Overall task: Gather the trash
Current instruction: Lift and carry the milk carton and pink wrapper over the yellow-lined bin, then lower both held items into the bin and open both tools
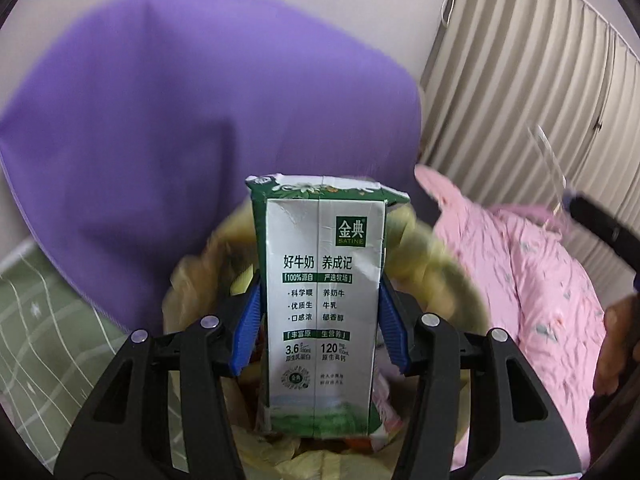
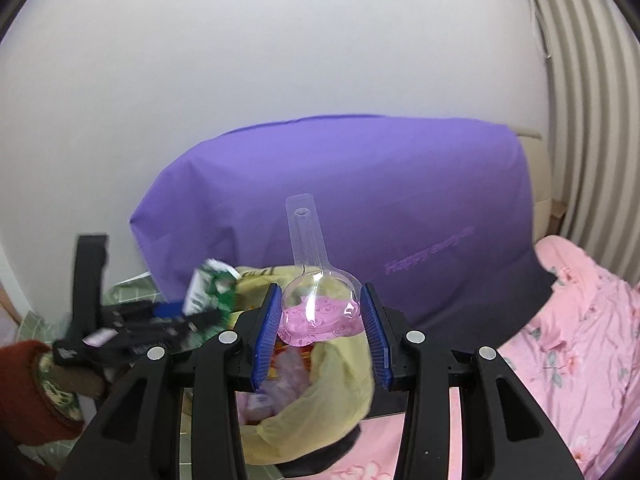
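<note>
My left gripper (image 1: 320, 312) is shut on a white and green milk carton (image 1: 320, 304), holding it upright over the trash bin with a yellow liner (image 1: 436, 264). The carton (image 2: 210, 284) and left gripper (image 2: 188, 312) also show at the left of the right wrist view. My right gripper (image 2: 320, 320) is shut on a clear plastic spoon-shaped package with a pink label (image 2: 316, 312), its handle pointing up, held over the bin's yellow liner (image 2: 340, 392). The bin holds several wrappers.
A purple bag or cushion (image 2: 360, 200) leans against the white wall behind the bin. A pink floral quilt (image 2: 580, 320) lies to the right, with a striped curtain (image 1: 540, 60) behind it. A green patterned cloth (image 1: 40, 328) lies at the left.
</note>
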`<state>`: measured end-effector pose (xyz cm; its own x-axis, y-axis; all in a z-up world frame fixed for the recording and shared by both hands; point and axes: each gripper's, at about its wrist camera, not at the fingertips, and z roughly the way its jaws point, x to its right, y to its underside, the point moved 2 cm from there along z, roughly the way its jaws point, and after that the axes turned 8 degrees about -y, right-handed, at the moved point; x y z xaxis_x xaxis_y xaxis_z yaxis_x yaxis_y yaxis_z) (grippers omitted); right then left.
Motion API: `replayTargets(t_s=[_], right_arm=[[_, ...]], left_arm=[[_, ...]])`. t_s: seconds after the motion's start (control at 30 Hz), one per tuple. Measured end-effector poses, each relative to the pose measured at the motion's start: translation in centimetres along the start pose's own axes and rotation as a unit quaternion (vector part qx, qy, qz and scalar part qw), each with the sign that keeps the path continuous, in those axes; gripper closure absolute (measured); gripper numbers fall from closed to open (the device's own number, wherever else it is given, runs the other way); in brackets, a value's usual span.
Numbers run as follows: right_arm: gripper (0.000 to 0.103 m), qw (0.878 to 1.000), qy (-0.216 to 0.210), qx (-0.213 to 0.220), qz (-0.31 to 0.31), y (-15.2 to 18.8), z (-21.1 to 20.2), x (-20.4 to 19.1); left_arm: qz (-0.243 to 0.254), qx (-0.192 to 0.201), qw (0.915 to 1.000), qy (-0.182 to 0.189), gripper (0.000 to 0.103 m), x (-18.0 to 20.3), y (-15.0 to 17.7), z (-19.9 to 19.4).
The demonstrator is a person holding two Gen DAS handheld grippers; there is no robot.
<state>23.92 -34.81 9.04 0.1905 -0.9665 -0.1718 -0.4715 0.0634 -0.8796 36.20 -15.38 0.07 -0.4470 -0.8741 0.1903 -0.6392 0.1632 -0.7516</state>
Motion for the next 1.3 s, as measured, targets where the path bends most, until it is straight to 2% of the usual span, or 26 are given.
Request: replayTargets(t_s=[0.17,0.33,0.6,0.9,1.1,1.3], right_arm=[[0.064,0.998,-0.038,-0.044,0.001,1.5,4.0,-1.2],[0.064,0.995,-0.037,-0.087,0.007,3.8,7.0,-1.1],[0.064,0.994,-0.01,-0.112,-0.004,5.4,8.4,-1.0],[0.064,0.992,0.031,-0.118,0.002,6.7,7.6,-2.2],[0.064,0.99,0.066,-0.122,0.012,6.9,7.3,-3.8],[0.064,0.988,0.093,-0.125,0.023,7.2,6.8,-4.6]], left_arm=[[0.016,-0.024,0.9996,0.003,0.053,-0.6,0.6,1.2],[0.016,-0.036,0.9991,0.014,0.053,-1.2,0.7,1.6],[0.043,-0.052,0.9972,0.033,0.053,-1.1,1.0,2.9],[0.072,-0.07,0.9921,0.075,0.053,-0.8,-0.3,4.4],[0.079,-0.092,0.9879,0.096,0.053,-1.8,-1.4,5.1],[0.089,-0.091,0.9841,0.124,0.053,-2.7,-1.2,4.7]])
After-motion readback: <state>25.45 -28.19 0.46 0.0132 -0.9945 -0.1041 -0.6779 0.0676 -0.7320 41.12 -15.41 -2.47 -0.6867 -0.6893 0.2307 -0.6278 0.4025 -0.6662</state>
